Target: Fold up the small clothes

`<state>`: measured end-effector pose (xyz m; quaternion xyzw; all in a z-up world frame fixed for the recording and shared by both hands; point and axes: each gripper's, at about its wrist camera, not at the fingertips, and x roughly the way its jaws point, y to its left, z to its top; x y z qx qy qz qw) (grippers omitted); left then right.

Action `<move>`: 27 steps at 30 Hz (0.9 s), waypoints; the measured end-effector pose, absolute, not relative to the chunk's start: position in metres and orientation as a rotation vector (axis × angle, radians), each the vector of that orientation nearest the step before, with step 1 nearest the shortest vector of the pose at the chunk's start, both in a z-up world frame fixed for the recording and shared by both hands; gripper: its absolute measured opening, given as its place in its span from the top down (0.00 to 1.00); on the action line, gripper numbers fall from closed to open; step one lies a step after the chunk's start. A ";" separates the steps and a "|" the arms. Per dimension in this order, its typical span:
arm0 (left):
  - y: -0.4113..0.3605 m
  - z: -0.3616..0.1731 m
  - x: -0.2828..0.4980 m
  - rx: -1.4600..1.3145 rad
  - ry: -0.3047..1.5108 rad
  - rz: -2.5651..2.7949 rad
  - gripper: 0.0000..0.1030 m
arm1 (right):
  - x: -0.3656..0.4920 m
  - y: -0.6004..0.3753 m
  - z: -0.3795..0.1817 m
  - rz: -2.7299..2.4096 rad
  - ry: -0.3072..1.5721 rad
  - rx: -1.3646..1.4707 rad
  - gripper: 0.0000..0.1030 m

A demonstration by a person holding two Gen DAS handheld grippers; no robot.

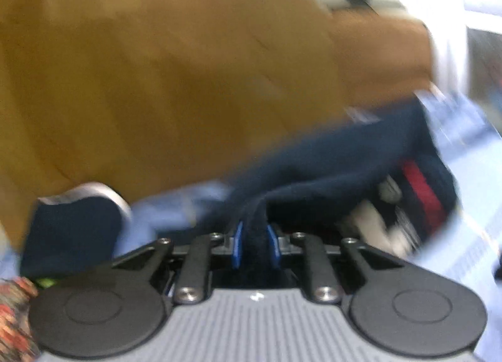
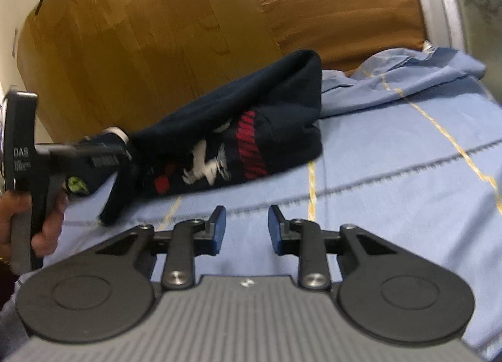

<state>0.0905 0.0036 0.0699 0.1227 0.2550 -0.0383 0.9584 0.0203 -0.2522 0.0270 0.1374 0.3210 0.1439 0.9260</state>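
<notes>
A dark navy garment (image 2: 251,129) with red and white print lies bunched on the light blue bedsheet (image 2: 392,173). My left gripper (image 1: 254,233) is shut on a fold of the navy garment (image 1: 329,167), which stretches away to the right in the blurred left wrist view. In the right wrist view the left gripper (image 2: 125,154) grips the garment's left end, with the hand on its handle. My right gripper (image 2: 246,224) is open and empty, low over the sheet in front of the garment.
A wooden headboard (image 2: 141,41) stands behind the bed, with a brown cushion (image 2: 345,10) to its right. The sheet is rumpled at the back right (image 2: 408,73). Another dark piece with a white edge (image 1: 78,211) lies at the left.
</notes>
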 end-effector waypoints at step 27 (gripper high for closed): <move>0.130 0.262 -0.047 -0.101 0.051 0.118 0.98 | -0.018 -0.294 0.219 0.547 0.135 0.375 0.90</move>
